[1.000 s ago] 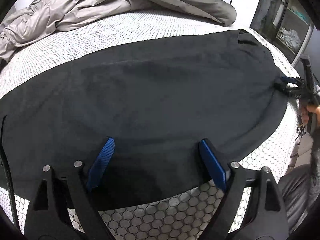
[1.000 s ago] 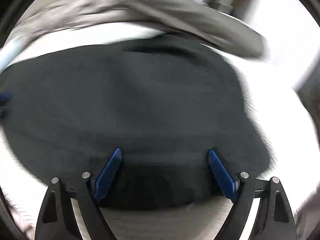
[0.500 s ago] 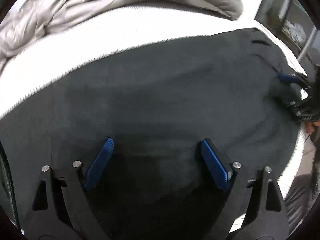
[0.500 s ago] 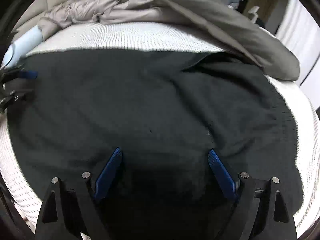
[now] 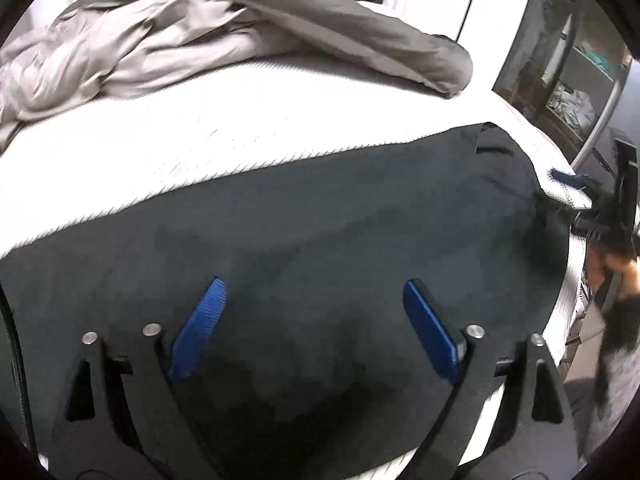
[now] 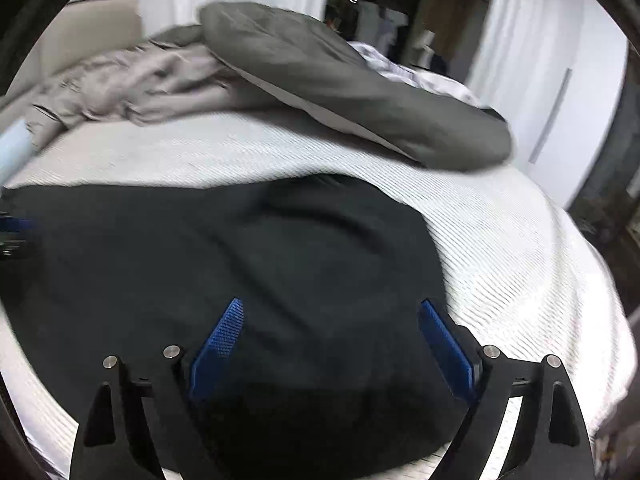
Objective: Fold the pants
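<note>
Left wrist: pants' (image 5: pixel 320 240) near edge behind tool (image 5: pixel 316 300).

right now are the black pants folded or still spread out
Spread out: the black pants lie as one wide flat sheet across the white mattress. Whether already doubled once, cannot tell.

1 pr pants (image 5: pixel 304 216), 2 grippers (image 5: pixel 316 312) (image 6: pixel 332 332), 1 duvet (image 5: pixel 248 28).

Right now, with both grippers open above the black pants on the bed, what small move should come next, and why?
Probably lower the left gripper and right gripper onto the near edge of the black pants and pinch it. Both are open and empty, and the pants lie spread flat on the white mattress, ready for another fold.
</note>
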The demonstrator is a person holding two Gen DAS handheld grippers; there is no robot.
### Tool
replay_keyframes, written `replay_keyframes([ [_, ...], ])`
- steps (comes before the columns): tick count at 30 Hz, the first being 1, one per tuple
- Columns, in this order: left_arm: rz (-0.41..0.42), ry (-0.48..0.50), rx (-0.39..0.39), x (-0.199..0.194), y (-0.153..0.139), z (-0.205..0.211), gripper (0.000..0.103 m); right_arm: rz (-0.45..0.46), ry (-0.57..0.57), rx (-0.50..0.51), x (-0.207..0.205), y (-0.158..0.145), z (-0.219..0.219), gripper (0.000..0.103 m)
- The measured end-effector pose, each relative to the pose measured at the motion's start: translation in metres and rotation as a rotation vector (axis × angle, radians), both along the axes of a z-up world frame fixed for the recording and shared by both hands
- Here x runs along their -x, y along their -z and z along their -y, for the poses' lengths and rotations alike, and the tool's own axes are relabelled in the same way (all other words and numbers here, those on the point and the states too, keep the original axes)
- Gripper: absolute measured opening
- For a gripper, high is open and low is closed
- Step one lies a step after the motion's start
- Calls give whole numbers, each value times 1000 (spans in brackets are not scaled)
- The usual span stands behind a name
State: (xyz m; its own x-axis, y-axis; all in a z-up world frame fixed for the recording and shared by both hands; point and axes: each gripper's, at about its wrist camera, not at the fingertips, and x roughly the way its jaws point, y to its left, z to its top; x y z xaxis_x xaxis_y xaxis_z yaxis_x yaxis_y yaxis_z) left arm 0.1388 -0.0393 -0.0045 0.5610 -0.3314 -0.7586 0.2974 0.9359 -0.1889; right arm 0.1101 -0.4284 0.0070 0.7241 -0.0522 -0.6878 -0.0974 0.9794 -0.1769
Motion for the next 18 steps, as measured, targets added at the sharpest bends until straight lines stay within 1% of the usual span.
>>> replay_keyframes([
  [1,-16,7,-11,-12,4,10,91,-30,-36,-15,-9,2,-18,92],
  [2,-36,12,-31,-23,11,18,91,-64,-64,-3,-21,9,-30,92],
  [3,-69,9,-74,-34,24,28,91,-112,-91,48,-32,21,-57,92],
  [5,-123,17,-127,-43,44,36,91,-174,-159,116,-46,43,-88,92],
  [6,-116,34,-135,-43,50,36,93,-197,-193,150,-49,54,-98,92],
  [7,-100,49,-126,-41,48,34,93,-209,-203,168,-50,57,-95,92],
  [8,-103,60,-114,-41,47,31,93,-220,-212,145,-49,58,-89,92],
  [9,-108,60,-96,-41,46,26,93,-231,-188,96,-51,54,-75,92],
  [10,-110,57,-81,-41,47,21,93,-225,-130,101,-64,50,-62,92],
  [11,-112,56,-67,-41,48,17,94,-209,-65,113,-66,47,-52,91],
  [12,-111,57,-58,-41,49,14,94,-195,-1,111,-64,43,-31,92],
  [14,-108,57,-64,-41,48,15,94,-193,157,152,-65,46,4,93],
  [15,-108,56,-75,-41,48,16,94,-192,182,115,-65,45,14,93],
  [16,-108,51,-84,-41,47,17,94,-186,190,58,-58,42,21,93],
  [17,-110,43,-88,-41,45,16,92,-173,201,57,-57,36,18,93],
  [18,-113,30,-86,-41,41,15,91,-164,211,81,-71,31,12,92],
])
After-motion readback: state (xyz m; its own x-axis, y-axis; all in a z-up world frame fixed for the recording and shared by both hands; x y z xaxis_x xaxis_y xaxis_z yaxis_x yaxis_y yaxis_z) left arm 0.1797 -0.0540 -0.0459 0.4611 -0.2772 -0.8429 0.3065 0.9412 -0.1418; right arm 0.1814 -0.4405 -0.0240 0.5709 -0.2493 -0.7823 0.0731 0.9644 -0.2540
